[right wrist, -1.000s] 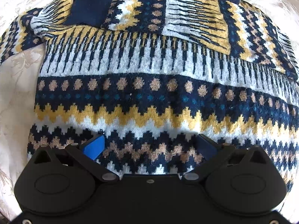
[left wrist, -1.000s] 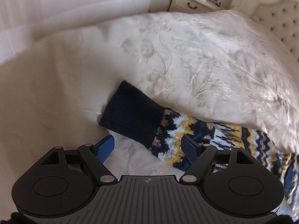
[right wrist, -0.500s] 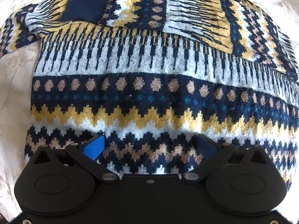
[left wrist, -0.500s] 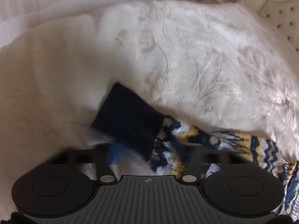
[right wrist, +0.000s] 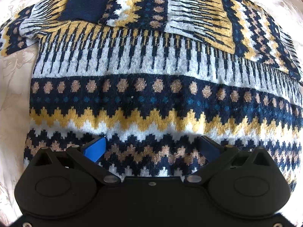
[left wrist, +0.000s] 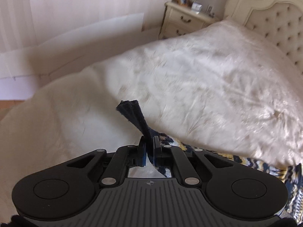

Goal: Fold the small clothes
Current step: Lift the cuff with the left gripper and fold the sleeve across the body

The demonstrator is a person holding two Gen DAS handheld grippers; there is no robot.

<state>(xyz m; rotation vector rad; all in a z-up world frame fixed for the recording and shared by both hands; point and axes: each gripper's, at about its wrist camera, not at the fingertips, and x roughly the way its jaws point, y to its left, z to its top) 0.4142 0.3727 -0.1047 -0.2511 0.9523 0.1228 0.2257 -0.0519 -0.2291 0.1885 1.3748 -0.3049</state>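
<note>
A knitted sweater (right wrist: 151, 94) in navy, yellow, white and tan bands lies flat on the bed, filling the right wrist view. One sleeve lies folded across its top, its navy cuff (right wrist: 87, 5) at upper left. My right gripper (right wrist: 152, 147) hovers open just above the sweater's lower bands, nothing between its fingers. In the left wrist view my left gripper (left wrist: 149, 151) is shut on the other sleeve's navy cuff (left wrist: 132, 113), which sticks up bunched beyond the pads. The patterned sleeve (left wrist: 246, 162) trails off to the right.
The cream embroidered bedspread (left wrist: 208, 87) covers the bed. A tufted headboard (left wrist: 274, 22) stands at the far right and a cream nightstand (left wrist: 185, 20) with small items beside it. The pale wall and floor lie beyond the bed's left edge.
My left gripper closed on the navy cuff that lay flat on the bedspread and lifted it up. The right gripper stayed open over the sweater, barely moving.
</note>
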